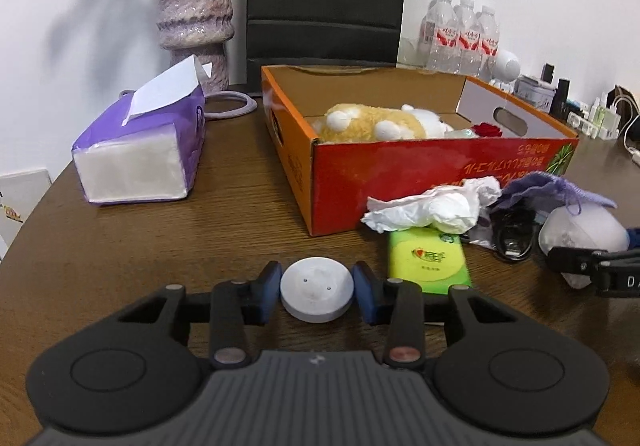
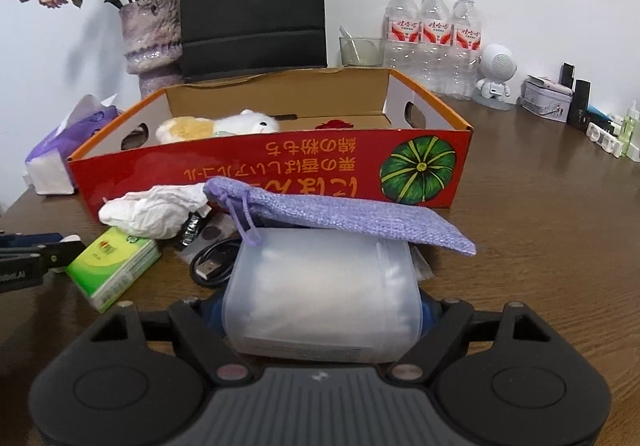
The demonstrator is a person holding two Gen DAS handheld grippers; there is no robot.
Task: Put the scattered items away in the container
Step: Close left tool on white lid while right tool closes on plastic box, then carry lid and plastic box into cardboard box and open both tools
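My left gripper (image 1: pixel 316 292) is shut on a round white disc (image 1: pixel 316 294) low over the table. My right gripper (image 2: pixel 320 316) is shut on a translucent white plastic jar (image 2: pixel 320 294), with a purple woven pouch (image 2: pixel 340 216) draped on top of it. The red-orange cardboard box (image 1: pixel 420 174) (image 2: pixel 240 170) holds a plush toy (image 1: pixel 372 120) (image 2: pixel 216 126) and a red rose (image 1: pixel 486 129). In front of the box lie a crumpled white tissue (image 1: pixel 432 208) (image 2: pixel 156 212), a green tissue pack (image 1: pixel 428 260) (image 2: pixel 114 264) and a black USB cable (image 2: pixel 214 262) (image 1: pixel 514 238).
A purple tissue pack (image 1: pixel 140 158) lies left of the box. A vase (image 1: pixel 194 14), a black bag (image 2: pixel 252 2), water bottles (image 2: pixel 432 34), a glass (image 2: pixel 360 50), a white speaker figure (image 2: pixel 496 76) and small tins and bottles stand at the back by the wall.
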